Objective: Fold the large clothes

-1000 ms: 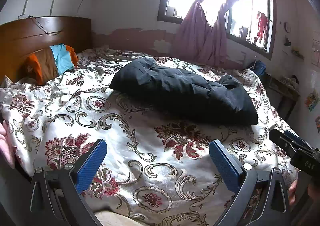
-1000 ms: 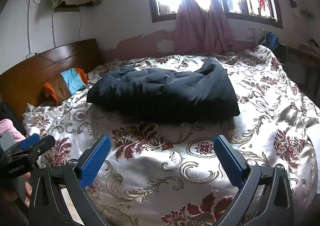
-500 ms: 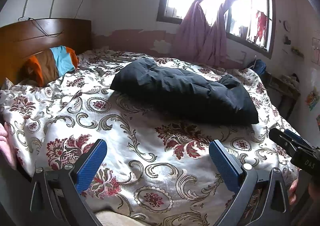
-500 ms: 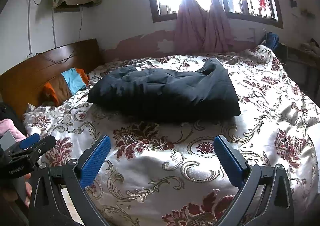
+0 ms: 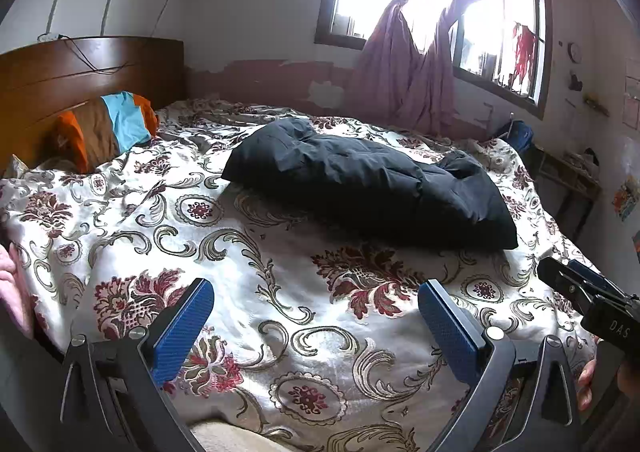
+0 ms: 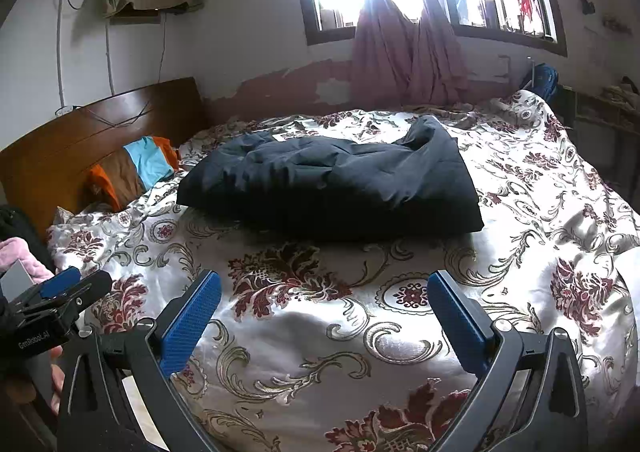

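Observation:
A dark navy padded garment (image 5: 372,180) lies bunched in a thick bundle on the middle of the bed; it also shows in the right wrist view (image 6: 332,184). My left gripper (image 5: 316,312) is open and empty, held above the near part of the bed, well short of the garment. My right gripper (image 6: 324,304) is open and empty, also over the near bed edge. The right gripper shows at the right edge of the left wrist view (image 5: 580,288); the left gripper shows at the left edge of the right wrist view (image 6: 60,292).
The bed carries a floral white and maroon cover (image 5: 280,272). An orange, brown and blue pillow (image 5: 108,128) leans on the wooden headboard (image 5: 80,68). Pink fabric (image 6: 20,252) sits at the left. A window with tied curtains (image 5: 404,80) is behind.
Both views have shifted only slightly; the garment sits a touch lower in frame. Both grippers stay open and empty.

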A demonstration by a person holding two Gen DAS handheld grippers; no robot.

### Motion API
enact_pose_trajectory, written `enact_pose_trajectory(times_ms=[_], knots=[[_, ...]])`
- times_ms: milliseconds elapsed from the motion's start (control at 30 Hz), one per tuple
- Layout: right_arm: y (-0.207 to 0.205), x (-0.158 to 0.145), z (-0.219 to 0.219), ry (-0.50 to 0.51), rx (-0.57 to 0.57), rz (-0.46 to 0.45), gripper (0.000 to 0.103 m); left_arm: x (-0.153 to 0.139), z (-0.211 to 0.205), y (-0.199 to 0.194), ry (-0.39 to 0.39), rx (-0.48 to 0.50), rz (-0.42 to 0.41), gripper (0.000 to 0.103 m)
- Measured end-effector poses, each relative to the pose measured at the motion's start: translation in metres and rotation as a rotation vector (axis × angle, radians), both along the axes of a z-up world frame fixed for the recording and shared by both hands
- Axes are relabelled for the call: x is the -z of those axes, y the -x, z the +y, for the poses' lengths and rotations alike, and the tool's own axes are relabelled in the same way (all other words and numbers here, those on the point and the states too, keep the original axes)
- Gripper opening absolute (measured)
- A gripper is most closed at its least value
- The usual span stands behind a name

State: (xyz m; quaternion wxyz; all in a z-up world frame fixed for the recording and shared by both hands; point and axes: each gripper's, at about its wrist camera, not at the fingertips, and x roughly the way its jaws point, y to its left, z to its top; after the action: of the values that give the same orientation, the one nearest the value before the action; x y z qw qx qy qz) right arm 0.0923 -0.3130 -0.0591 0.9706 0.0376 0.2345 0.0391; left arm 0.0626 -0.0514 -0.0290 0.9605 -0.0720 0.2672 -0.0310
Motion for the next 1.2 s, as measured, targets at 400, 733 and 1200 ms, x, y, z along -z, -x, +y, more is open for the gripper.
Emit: enact_pose_trajectory(times_ms=[400, 733, 1200], knots=[[0.0008, 0.0007, 0.0015, 0.002, -0.006, -0.003, 0.101, 0.0, 0.0001, 0.0002, -0.004, 0.002, 0.0, 0.103], [0.0018, 0.0013, 0.0033, 0.004, -0.008, -0.003, 0.101, 0.0001, 0.0009, 0.0004, -0.004, 0.0, -0.001, 0.103], [0.0017, 0.0017, 0.0034, 0.002, -0.007, -0.001, 0.101, 0.0007, 0.0006, 0.0008, -0.005, 0.001, -0.001, 0.103]])
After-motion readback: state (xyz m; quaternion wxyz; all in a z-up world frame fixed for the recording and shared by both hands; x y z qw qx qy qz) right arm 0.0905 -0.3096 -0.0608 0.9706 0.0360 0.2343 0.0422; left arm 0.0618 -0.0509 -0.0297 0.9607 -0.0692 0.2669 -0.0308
